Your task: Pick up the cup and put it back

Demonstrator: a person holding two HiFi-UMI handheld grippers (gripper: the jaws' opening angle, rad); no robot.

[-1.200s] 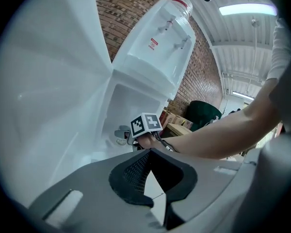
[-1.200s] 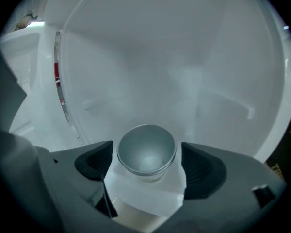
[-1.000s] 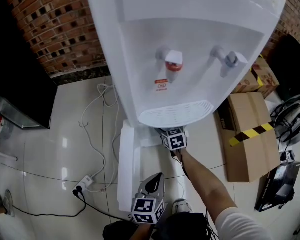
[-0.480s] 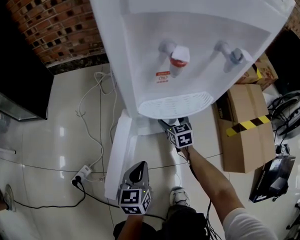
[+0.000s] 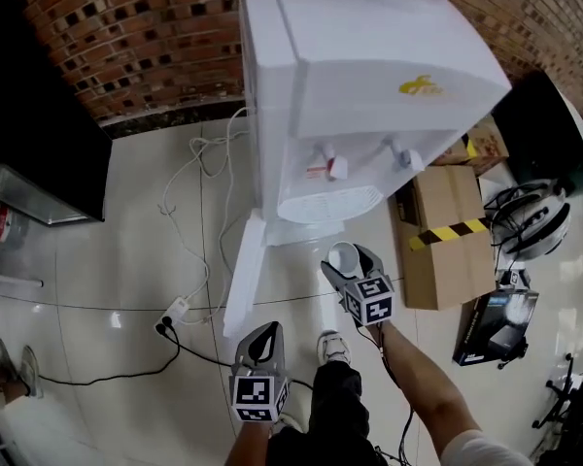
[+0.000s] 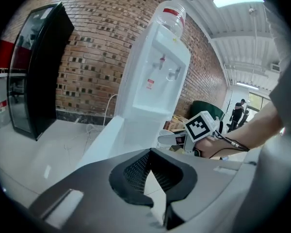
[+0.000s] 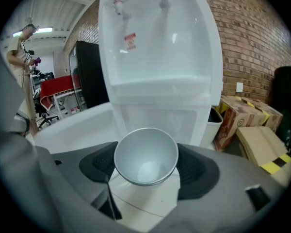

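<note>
Glossy pale tiled floor (image 5: 107,250) before tall white water dispenser (image 5: 369,95): small white round cup (image 7: 146,155), clamped in right tongs (image 5: 350,265), has come up clear from under the dispenser's tray, so pick-up looks done, return pending; left tongs (image 5: 261,336) together, empty
</note>
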